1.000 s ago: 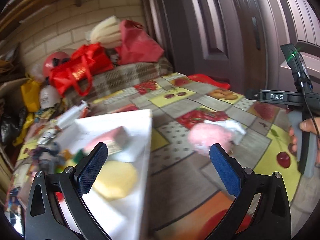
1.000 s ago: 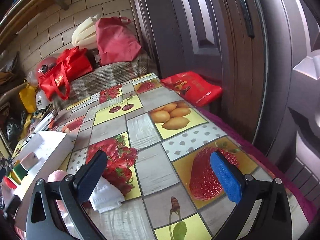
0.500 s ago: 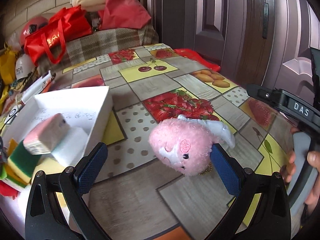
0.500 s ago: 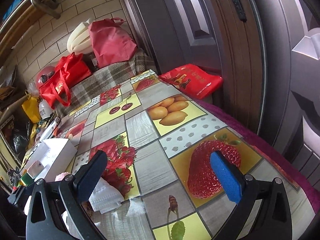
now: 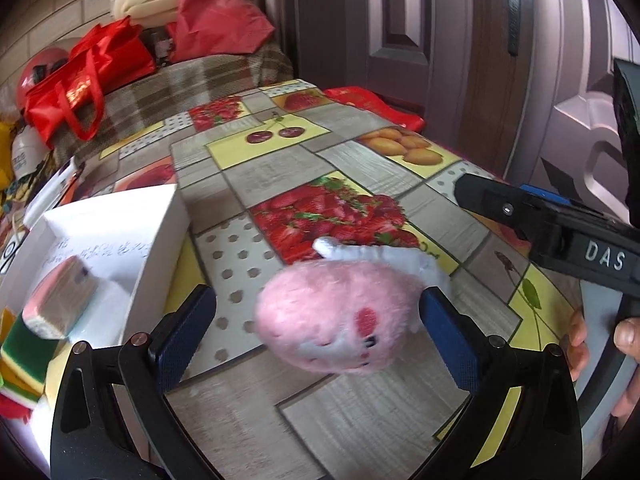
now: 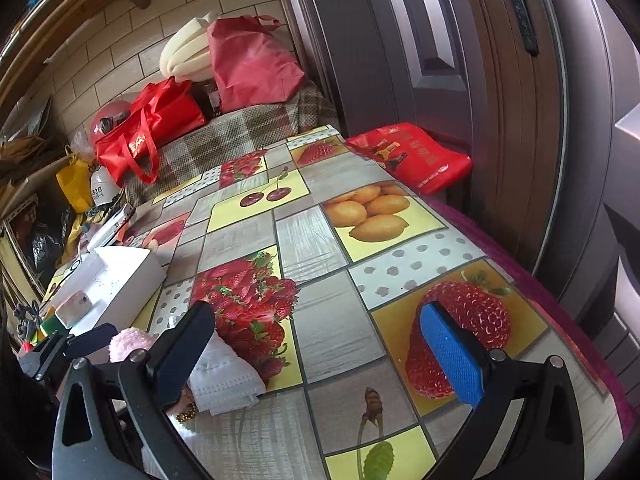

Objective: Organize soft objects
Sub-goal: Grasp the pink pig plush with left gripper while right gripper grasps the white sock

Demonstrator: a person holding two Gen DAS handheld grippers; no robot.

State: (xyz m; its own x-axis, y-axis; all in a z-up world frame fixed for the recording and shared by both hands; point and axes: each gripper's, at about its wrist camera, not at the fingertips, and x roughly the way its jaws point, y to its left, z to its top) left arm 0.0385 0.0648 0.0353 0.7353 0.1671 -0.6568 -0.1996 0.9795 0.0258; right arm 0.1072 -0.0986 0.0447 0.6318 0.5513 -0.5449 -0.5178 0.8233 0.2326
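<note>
**Pink plush between the left fingers, grip not yet made**

Your left gripper [image 5: 318,334] has its fingers spread wide and closing, with the pink plush toy [image 5: 340,316] between them on the bench [image 5: 360,412]; the pad at 3 o'clock is at its fur, the one at 9 o'clock still apart. It looks light and squashy, so expect it to give before it holds; take it across the round body, not the white face mask [image 6: 224,376] lying against it at 1 o'clock. The white box [image 5: 120,248] with sponges sits at 9 o'clock, the likely destination. Your right gripper [image 6: 320,344] hovers with fingers spread, nothing between them
</note>
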